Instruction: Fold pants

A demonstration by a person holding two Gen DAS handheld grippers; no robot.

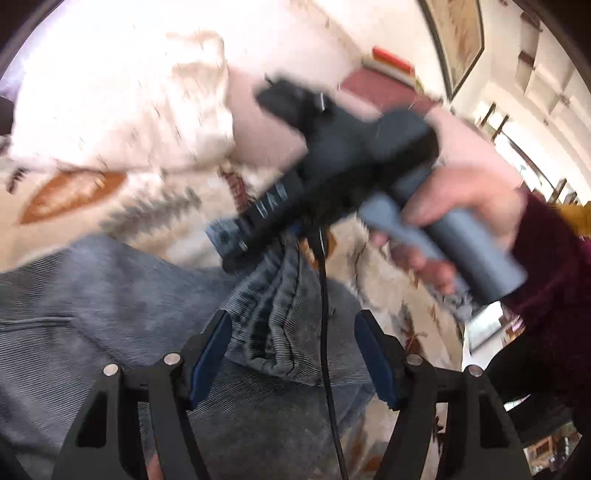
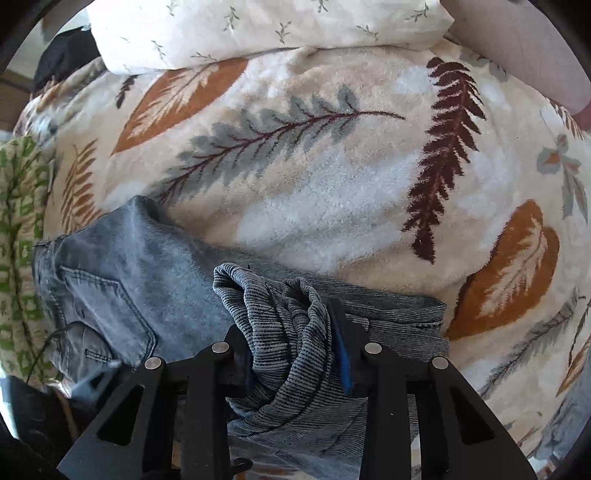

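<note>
Your right claw is pointing down and pinching a bunched wad of the jeans, the striped inside of the cloth crowding between its pads. Your left claw is standing wide, its blue pads either side of a hanging fold but not pressing on it. The jeans are lying across the leaf-print blanket, back pocket toward the green cloth, just below the white pillow. You are probably gathering an end to carry over. Keep the pinch firm, catch every layer, and lift evenly so the fold is landing flat without dragging the blanket.
</note>
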